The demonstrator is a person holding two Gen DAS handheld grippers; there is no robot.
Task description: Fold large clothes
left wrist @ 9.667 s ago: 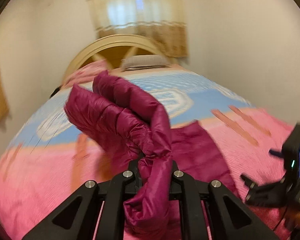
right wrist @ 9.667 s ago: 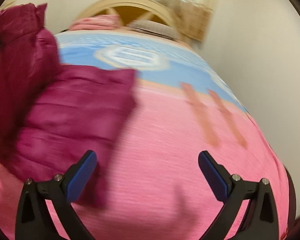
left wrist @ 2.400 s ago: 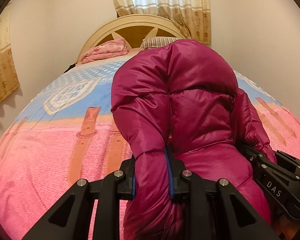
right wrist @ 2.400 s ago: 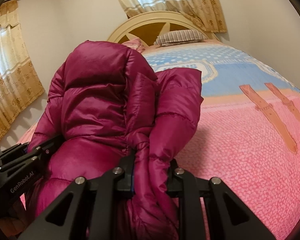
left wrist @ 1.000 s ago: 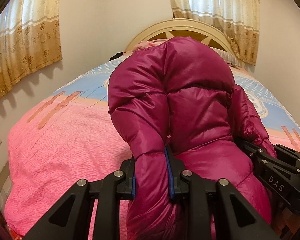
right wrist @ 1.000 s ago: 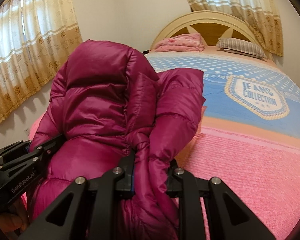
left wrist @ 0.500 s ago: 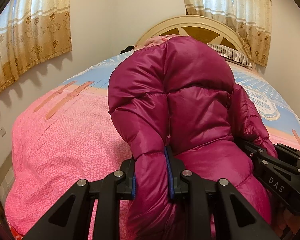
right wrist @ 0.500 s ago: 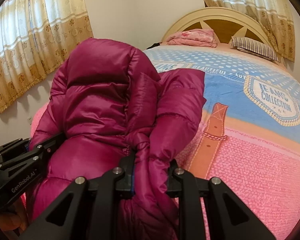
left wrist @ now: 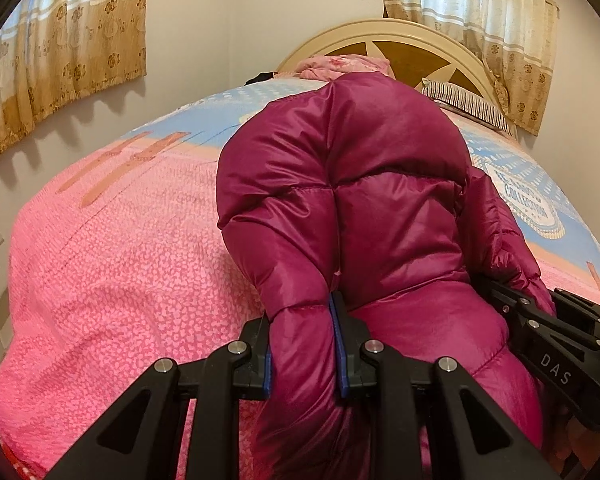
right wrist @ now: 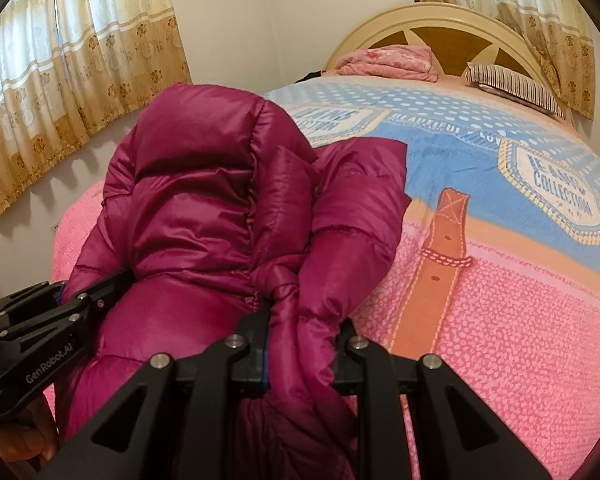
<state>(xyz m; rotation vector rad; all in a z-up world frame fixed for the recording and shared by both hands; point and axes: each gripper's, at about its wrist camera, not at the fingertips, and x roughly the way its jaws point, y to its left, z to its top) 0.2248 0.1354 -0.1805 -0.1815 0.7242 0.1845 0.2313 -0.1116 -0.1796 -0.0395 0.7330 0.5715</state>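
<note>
A folded magenta puffer jacket (left wrist: 360, 208) is bundled up and held above the bed between both grippers. My left gripper (left wrist: 302, 344) is shut on its left edge, fabric pinched between the blue pads. My right gripper (right wrist: 302, 340) is shut on a bunched fold of the same jacket (right wrist: 204, 208). Each gripper shows in the other's view: the right one at the left wrist view's right edge (left wrist: 548, 344), the left one at the right wrist view's lower left (right wrist: 40, 328).
The bed has a pink and blue cover (left wrist: 100, 264) printed with belt straps (right wrist: 436, 272). At the head are a cream headboard (right wrist: 448, 20), a striped pillow (right wrist: 516, 84) and folded pink bedding (right wrist: 388, 60). Curtains (right wrist: 68, 56) hang on the left wall.
Both grippers have carried the bundled jacket leftward along the bed and the views have swung; the left wall curtains come into view. The grips on the jacket are unchanged.
</note>
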